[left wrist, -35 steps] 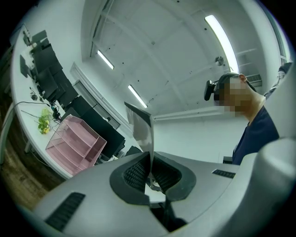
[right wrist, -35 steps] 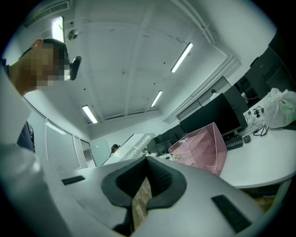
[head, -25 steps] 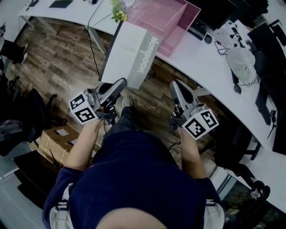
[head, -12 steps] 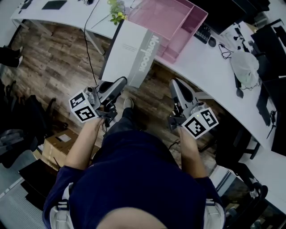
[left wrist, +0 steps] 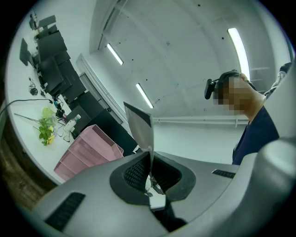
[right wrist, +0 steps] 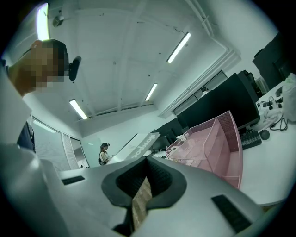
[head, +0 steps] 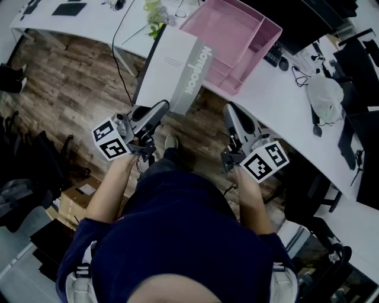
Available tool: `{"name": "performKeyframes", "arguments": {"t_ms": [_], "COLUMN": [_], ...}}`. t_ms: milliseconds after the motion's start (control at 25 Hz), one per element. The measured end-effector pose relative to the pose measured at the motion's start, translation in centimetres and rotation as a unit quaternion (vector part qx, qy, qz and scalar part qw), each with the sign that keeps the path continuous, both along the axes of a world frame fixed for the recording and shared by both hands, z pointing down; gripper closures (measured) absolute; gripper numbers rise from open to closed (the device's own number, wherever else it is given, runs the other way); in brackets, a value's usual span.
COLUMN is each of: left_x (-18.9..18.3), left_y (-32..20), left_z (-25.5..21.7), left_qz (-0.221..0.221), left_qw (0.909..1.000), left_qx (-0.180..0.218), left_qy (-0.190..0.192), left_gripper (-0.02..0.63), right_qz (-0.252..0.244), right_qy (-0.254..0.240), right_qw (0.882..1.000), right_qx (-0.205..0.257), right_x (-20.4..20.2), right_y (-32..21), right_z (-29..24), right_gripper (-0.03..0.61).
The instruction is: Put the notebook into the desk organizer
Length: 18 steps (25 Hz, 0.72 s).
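The notebook (head: 176, 66), white with a grey lettered spine, hangs tilted over the wooden floor in front of the desk. My left gripper (head: 161, 110) is shut on its lower corner; in the left gripper view the thin notebook (left wrist: 140, 131) rises edge-on out of the closed left gripper (left wrist: 150, 163). The pink mesh desk organizer (head: 251, 36) stands on the white desk just beyond the notebook's top edge, and the organizer (left wrist: 86, 151) also shows at the left. My right gripper (head: 228, 111) is shut and holds nothing, right of the notebook. From the right gripper (right wrist: 145, 163), the notebook (right wrist: 140, 144) and organizer (right wrist: 217, 143) lie ahead.
The white desk (head: 278, 89) runs diagonally, bearing a green plant (head: 155, 13), a keyboard (head: 273, 55), a white bag (head: 324, 89) and dark monitors. A cable (head: 122, 65) hangs off its edge. A cardboard box (head: 76, 200) sits on the floor at left. A distant person (right wrist: 104, 154) stands in the room.
The desk and organizer have slid further down and right in the head view. Both grippers stay in nearly the same place, the left still closed on the notebook's corner.
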State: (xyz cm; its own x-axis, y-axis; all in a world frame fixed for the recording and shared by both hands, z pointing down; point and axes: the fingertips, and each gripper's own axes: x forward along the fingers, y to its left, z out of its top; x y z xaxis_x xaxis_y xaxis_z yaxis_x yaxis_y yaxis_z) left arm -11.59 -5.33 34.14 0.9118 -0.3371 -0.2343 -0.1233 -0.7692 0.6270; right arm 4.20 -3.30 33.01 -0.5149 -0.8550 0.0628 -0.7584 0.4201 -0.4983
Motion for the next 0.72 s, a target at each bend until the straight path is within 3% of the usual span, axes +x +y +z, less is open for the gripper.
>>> {"name": "performKeyframes", "arguments": {"t_ms": [720], "left_x": [-0.4], "left_y": [-6.4], "left_z": [-0.6], "left_qz": [0.018], "left_qw": [0.9998], "left_qx": [0.003], "left_qy": [-0.005], "left_gripper": [0.578], "right_qz": [0.022], "right_qy": [-0.001], "right_qw": [1.000], "right_qx": [0.006], "right_x": [-0.4], "right_y": [-5.6], "right_z": [-0.9], "right_gripper": [0.574]}}
